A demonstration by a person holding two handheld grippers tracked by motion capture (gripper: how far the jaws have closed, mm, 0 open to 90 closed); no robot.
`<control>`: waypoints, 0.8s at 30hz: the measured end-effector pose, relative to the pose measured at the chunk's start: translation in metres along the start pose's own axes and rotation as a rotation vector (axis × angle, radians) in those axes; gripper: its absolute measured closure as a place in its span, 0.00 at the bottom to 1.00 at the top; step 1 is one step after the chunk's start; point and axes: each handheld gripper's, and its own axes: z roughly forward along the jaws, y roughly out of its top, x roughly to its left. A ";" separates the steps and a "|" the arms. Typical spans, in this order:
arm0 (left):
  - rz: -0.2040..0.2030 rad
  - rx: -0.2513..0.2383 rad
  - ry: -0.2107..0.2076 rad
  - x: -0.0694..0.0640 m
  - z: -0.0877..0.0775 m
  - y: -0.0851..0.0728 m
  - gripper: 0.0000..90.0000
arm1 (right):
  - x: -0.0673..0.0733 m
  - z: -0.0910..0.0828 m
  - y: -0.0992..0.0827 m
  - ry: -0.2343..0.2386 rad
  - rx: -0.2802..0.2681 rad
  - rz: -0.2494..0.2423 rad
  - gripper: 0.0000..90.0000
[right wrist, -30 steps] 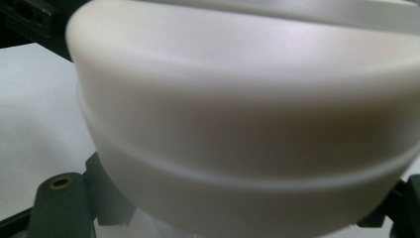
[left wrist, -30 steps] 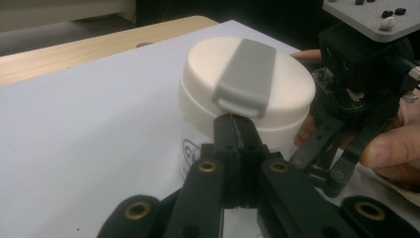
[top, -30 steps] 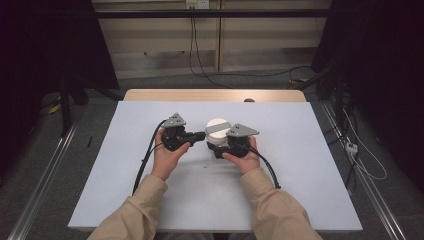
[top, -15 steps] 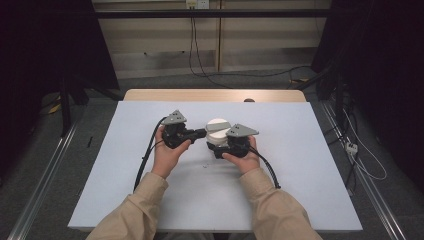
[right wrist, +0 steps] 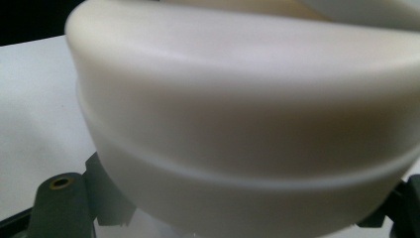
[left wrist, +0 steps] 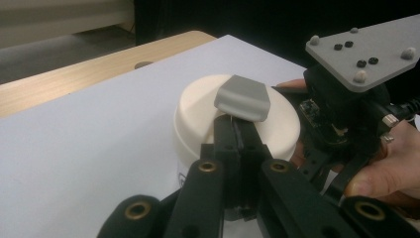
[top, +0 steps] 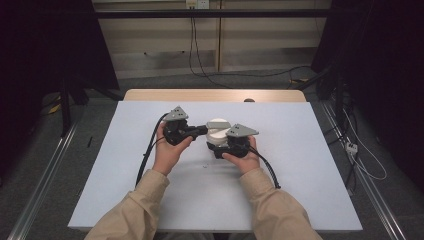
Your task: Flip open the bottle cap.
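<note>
We take the white round container point(top: 216, 131) as our landmark; it stands on the surface point(top: 310, 165), a little beyond the middle as the person sees it, between the two hands. On its lid sits a grey tab point(left wrist: 242, 97), and this tab is the thing on which the next move depends. From the left gripper point(left wrist: 236, 130) the tab lies straight ahead and slightly higher, over the near edge of the lid, with its long axis roughly across the line of the jaws. The jaws of this gripper are pressed together, and their tips sit just under the near edge of the tab; we think they pinch something thin there, perhaps a lip or a film below the tab, but the view is too close for us to be sure. In the high view the left gripper point(top: 196, 131) comes to the container from its left side and lies almost level, with the hand wrapped around the body and the forearm going back toward the person. The right gripper point(top: 216, 148) meets the container on its near side, and its jaws clamp the wall of the container from both sides. So the left hand is the nearer one to the tab, and the right hand only keeps the container steady.
</note>
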 end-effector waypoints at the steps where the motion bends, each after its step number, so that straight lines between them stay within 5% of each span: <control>1: 0.000 -0.001 0.000 0.000 0.000 0.001 1.00 | 0.000 0.000 0.000 0.000 0.000 0.000 0.20; 24: 0.016 -0.001 -0.005 -0.003 0.005 0.016 1.00 | 0.000 0.000 0.000 -0.002 0.003 0.000 0.20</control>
